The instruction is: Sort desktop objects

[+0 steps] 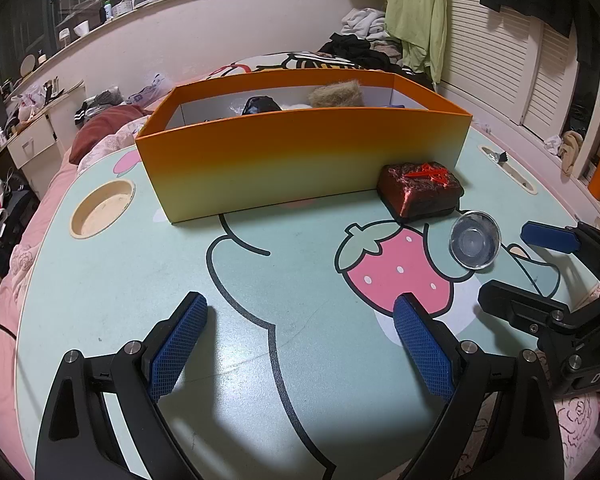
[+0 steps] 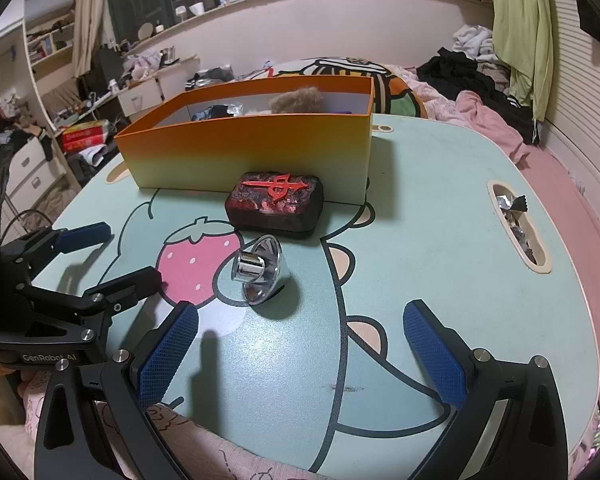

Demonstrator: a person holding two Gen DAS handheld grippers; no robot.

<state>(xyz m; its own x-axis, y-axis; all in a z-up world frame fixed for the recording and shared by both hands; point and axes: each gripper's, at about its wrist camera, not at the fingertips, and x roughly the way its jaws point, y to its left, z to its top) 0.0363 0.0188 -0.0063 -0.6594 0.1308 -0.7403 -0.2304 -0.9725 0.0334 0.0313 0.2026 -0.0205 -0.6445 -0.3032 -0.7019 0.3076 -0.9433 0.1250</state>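
An orange box [image 1: 300,160] stands at the back of the table [image 1: 260,320], with several items inside; it also shows in the right wrist view [image 2: 252,152]. A dark red block with a red emblem [image 1: 420,192] [image 2: 276,204] lies against its front wall. A shiny metal funnel-shaped piece [image 1: 475,245] [image 2: 262,276] lies on its side just in front of the block. My left gripper [image 1: 300,344] is open and empty over the table's near middle. My right gripper [image 2: 300,352] is open and empty, just short of the metal piece, and also shows in the left wrist view [image 1: 512,264].
The table has a round cup recess [image 1: 102,208] at the left and a slot [image 2: 518,224] at the right holding foil wrappers. A bed with pink bedding [image 2: 540,168] and clothes surrounds the table.
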